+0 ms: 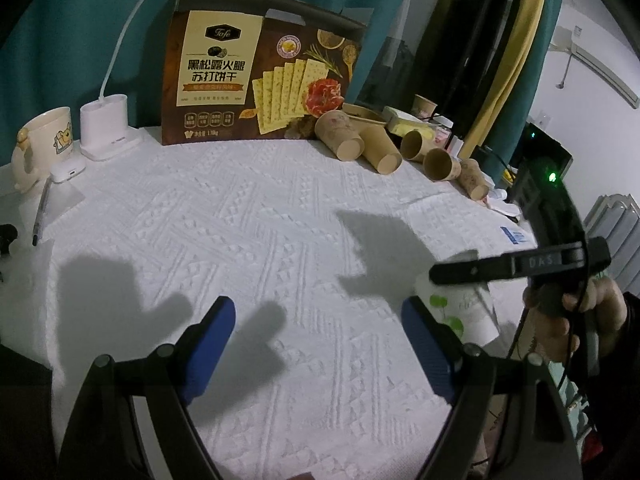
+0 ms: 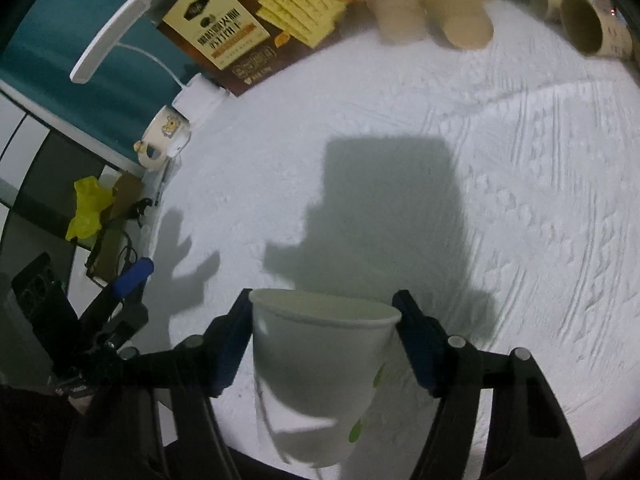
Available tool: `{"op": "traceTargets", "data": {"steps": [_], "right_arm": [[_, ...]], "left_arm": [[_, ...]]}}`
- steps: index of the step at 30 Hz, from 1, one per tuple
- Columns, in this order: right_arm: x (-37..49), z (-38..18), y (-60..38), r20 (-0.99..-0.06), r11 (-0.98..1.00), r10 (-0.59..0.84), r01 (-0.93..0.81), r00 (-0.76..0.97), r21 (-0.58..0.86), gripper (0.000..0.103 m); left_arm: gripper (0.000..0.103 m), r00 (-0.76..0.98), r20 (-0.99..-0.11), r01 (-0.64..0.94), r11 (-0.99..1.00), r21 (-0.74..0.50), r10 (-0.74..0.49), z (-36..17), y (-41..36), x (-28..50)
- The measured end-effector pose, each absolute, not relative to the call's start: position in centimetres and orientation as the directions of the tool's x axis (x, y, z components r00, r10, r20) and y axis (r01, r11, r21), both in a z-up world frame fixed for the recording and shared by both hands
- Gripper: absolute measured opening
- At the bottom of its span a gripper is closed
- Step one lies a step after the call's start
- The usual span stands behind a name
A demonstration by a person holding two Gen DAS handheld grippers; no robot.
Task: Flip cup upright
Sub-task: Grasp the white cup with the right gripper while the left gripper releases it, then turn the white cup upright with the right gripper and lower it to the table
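Note:
A white paper cup (image 2: 316, 380) with green leaf prints sits between the blue pads of my right gripper (image 2: 322, 300), which is shut on its sides just below the rim. The cup's open mouth faces away from the right wrist camera, over the white textured cloth (image 2: 400, 120). In the left wrist view the same cup (image 1: 464, 316) shows at the right under a black right-gripper finger (image 1: 500, 266), with a hand behind it. My left gripper (image 1: 318, 312) hangs open over bare cloth (image 1: 280, 208), nothing between its fingers. It also shows at the left edge of the right wrist view, as the left gripper's blue pad (image 2: 132, 274).
A brown cracker box (image 1: 264, 76) stands at the back. Several brown paper cups (image 1: 380, 152) lie on their sides to its right. At the back left are a cream mug (image 1: 44, 140), a white desk lamp (image 1: 106, 128), a small white case (image 1: 68, 170) and a pen (image 1: 40, 216).

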State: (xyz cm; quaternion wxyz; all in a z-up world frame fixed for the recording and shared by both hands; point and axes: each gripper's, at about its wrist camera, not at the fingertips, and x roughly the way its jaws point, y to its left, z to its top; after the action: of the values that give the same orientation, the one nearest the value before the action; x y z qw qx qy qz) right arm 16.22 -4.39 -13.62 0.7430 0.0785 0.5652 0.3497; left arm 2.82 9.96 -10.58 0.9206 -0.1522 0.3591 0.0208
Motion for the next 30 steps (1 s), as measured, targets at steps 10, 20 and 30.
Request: {"op": "traceTargets", "data": {"steps": [10,20,30], "right_arm": [[15.8,-9.6,-4.4,-0.710,0.813,0.547,-0.483,0.444,0.325,0.066],[11.5,-9.8,-4.4,-0.610,0.864,0.400,-0.504,0.684,0.002,0.066],[8.9,-10.7,-5.9,-0.584,0.881,0.369,-0.472,0.723,-0.029,0.067]], "left_arm": [[0.086,0.753,-0.658,-0.179,0.961,-0.212,-0.005,-10.0,9.8,2.3],[0.093,0.760,-0.650,-0.186,0.964,-0.189,0.020,-9.9,9.2,2.3],[0.093,0.751,-0.660,-0.146,0.973,-0.180,-0.009,-10.1,7.7,2.9]]}}
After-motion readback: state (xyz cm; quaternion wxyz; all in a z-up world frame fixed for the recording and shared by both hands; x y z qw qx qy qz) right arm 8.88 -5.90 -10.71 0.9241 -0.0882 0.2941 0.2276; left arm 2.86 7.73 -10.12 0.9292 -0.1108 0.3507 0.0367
